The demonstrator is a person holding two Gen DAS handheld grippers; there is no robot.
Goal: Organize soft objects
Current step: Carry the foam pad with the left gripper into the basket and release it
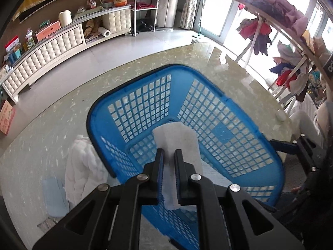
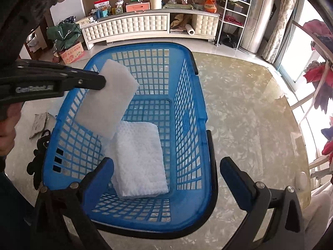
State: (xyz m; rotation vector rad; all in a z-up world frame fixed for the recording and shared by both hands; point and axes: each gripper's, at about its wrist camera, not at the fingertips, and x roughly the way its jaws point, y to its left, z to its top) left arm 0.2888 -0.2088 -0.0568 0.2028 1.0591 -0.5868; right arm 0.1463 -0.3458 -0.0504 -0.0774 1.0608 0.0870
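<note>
Cloths come to four by count across your two views. At the lower left of the left wrist view one white fluffy towel (image 1: 82, 166) lies crumpled on the marbled table (image 1: 52, 125), just outside the one blue basket (image 1: 239, 108), with a pale blue cloth (image 1: 55, 195) flat beside it. Centre frame, your left gripper (image 1: 169, 153) has its jaws pinched on a thin white sheet (image 1: 177, 137), which hangs above the basket's mesh floor.

In the right wrist view, that same gripper (image 2: 102, 82) enters from the left edge, the sheet (image 2: 108, 102) dangling over the basket's (image 2: 199, 95) left half. Below it one folded white waffle towel (image 2: 139, 158) lies on the basket floor. Along the bottom, your right gripper (image 2: 166, 166) stands with jaws spread wide, nothing between them, above the basket's near end. One tabletop (image 2: 249, 114) fills the right.
</note>
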